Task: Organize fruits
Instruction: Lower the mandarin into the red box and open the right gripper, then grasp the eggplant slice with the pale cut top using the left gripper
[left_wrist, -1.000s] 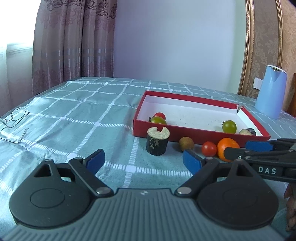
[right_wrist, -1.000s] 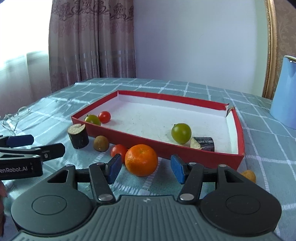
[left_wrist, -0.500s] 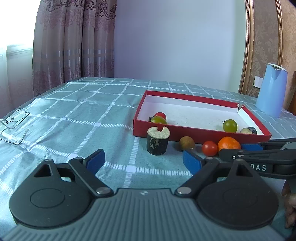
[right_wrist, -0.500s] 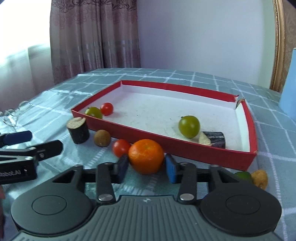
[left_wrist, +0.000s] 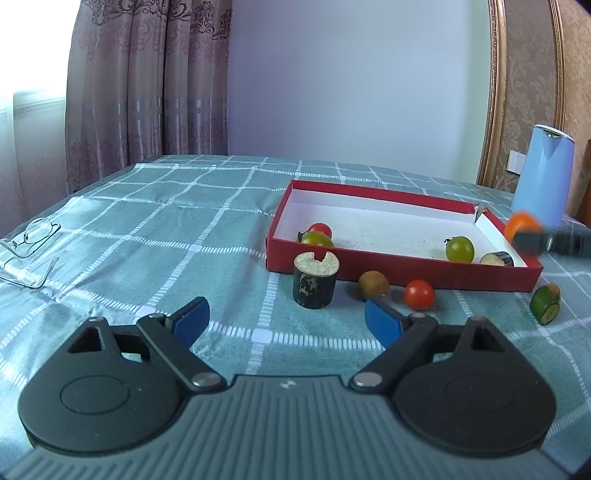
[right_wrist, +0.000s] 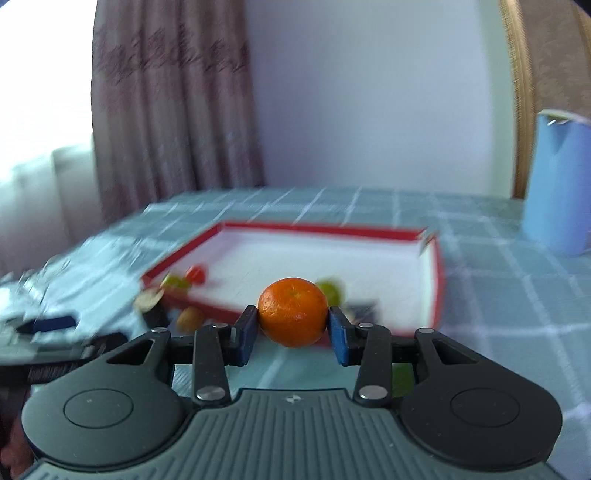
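My right gripper (right_wrist: 292, 334) is shut on an orange (right_wrist: 293, 312) and holds it in the air in front of the red box (right_wrist: 439, 273); in the left wrist view the orange (left_wrist: 521, 224) hangs above the box's right end. My left gripper (left_wrist: 286, 319) is open and empty, low over the cloth. The red box (left_wrist: 399, 271) holds a red tomato (left_wrist: 320, 229), two green tomatoes (left_wrist: 459, 249) and a dark cut piece (left_wrist: 496, 259). On the cloth before the box lie a dark cut cylinder (left_wrist: 315, 278), a brown longan (left_wrist: 373, 284), a red tomato (left_wrist: 418, 294) and a green piece (left_wrist: 544, 304).
A light blue kettle (left_wrist: 543, 179) stands at the back right beyond the box. Spectacles (left_wrist: 27, 245) lie on the checked teal cloth at the far left. Curtains and a wall stand behind the table.
My right gripper closed on the orange and lifted it off the cloth, up and to the right over the box's right end. My left gripper has stayed open in place.
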